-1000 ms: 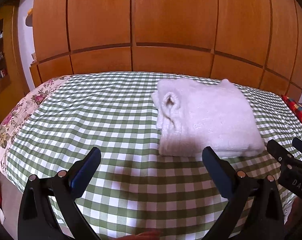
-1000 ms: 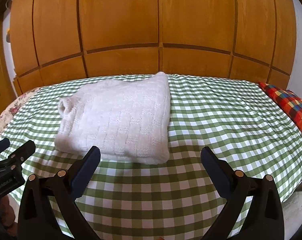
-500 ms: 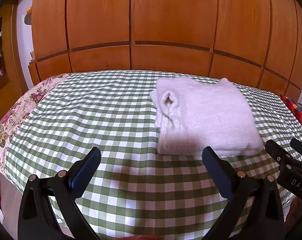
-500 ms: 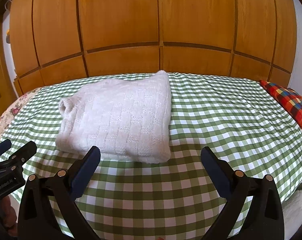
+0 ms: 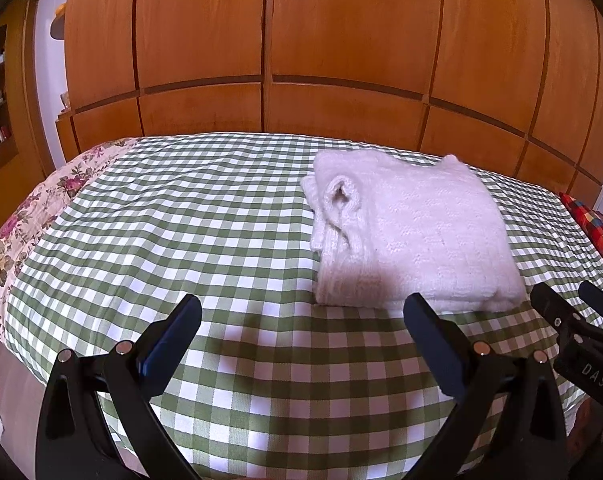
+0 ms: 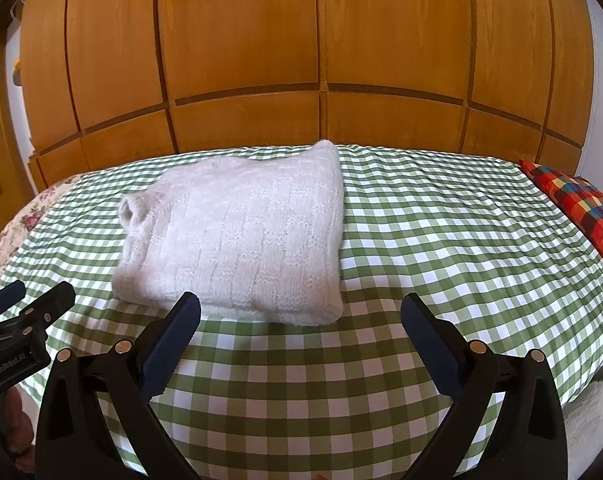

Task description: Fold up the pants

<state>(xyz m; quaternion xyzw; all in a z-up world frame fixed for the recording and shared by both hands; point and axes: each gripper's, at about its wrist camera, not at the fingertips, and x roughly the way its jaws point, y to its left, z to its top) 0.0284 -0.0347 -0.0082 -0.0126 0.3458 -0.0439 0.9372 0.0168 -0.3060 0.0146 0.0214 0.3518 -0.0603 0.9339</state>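
1. The left claw [image 5: 301, 336] hangs above the near edge of the bed [image 5: 181, 232] with its jaws spread wide and nothing between them.
2. The right claw [image 6: 299, 334] is the same: jaws wide apart, empty, over the green checked cover just short of the garment.
3. The pants [image 6: 237, 244], a white knitted piece, lie as a thick folded rectangle on the bed. They sit ahead of the right claw and a little to its left; from the left claw they are ahead and to the right [image 5: 409, 240].
4. Judging by that compact shape, the folding looks finished or nearly so. A ribbed opening curls up at the stack's left end.
5. Risk: the knit is soft and fluffy, so a claw that pinches only the top layer would peel it back and undo the fold.
6. Risk: the bed gives under pressure. Pressing down to tidy an edge could tilt the stack and let the layers slide.
7. Risk: the two claws are close side by side, each visible in the other's view, and could knock together if both reach for the near edge.
8. The red patchwork cloth [image 6: 581, 204] lies well off to the right, out of the way.
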